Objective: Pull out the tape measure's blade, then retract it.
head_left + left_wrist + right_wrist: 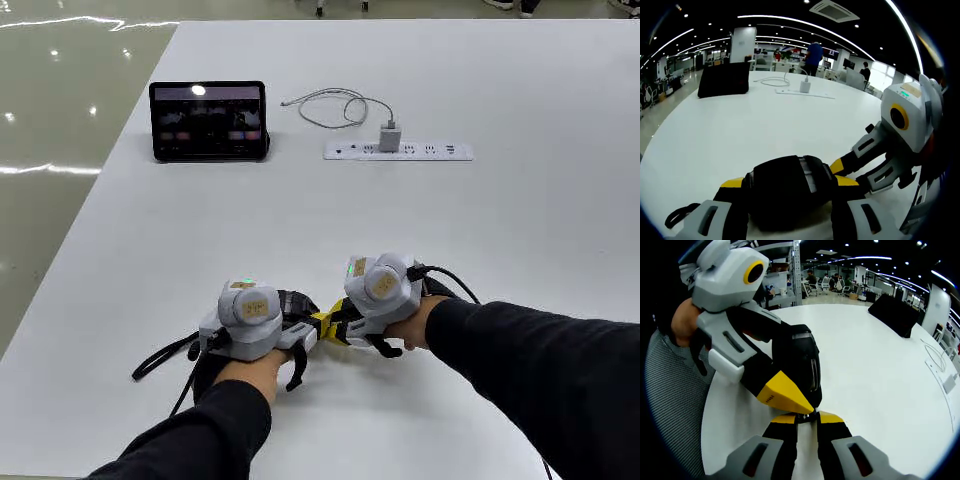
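Note:
A black tape measure (296, 304) with yellow trim rests on the white table (420, 220) between the two grippers. My left gripper (790, 220) is shut on the case (787, 187), one jaw on each side. My right gripper (807, 419) faces it from the right, and its yellow-tipped fingers (830, 419) are pinched on the small blade tip at the case's (801, 360) mouth. No length of blade is visible between them. In the head view, the left gripper (306, 336) and right gripper (336, 324) nearly touch near the table's front edge.
A dark tablet (209, 120) stands at the far left of the table. A white power strip (398, 151) with a charger (389, 135) and a looped cable (330, 105) lies behind the middle. The table's left edge runs diagonally toward the floor (50, 120).

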The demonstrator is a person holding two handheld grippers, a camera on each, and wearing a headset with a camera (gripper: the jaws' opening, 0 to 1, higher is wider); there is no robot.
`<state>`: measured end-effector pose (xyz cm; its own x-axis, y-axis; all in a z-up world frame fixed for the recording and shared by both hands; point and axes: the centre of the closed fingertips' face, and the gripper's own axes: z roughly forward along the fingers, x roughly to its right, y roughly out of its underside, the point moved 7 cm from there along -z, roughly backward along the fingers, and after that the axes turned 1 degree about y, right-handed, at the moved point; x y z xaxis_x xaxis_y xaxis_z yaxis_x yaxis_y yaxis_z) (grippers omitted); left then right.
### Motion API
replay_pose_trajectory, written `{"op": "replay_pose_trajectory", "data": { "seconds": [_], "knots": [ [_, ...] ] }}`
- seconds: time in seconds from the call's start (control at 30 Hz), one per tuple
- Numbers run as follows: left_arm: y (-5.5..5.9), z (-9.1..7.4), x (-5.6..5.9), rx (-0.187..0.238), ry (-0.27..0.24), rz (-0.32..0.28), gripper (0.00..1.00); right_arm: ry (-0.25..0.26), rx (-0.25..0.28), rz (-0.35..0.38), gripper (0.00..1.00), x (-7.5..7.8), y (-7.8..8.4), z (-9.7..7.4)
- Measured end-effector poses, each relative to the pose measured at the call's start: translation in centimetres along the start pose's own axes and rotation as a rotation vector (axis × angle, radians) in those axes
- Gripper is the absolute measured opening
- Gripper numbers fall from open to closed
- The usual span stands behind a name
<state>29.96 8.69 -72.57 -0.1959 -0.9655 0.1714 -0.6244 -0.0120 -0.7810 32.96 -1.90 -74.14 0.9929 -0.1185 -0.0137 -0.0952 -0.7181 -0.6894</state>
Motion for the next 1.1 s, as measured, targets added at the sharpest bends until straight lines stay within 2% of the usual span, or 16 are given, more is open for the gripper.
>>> {"op": "replay_pose_trajectory", "data": {
  "seconds": [0.53,1.1],
  "knots": [
    [-0.01,0.07,-0.03,0.001,0.001,0.002,0.64,-0.005,-0.011,-0.047,0.10,-0.05,-0.06,0.21],
    [0.00,0.10,-0.08,0.005,-0.001,0.004,0.64,0.008,-0.015,-0.057,0.11,-0.14,-0.15,0.30]
  ]
}}
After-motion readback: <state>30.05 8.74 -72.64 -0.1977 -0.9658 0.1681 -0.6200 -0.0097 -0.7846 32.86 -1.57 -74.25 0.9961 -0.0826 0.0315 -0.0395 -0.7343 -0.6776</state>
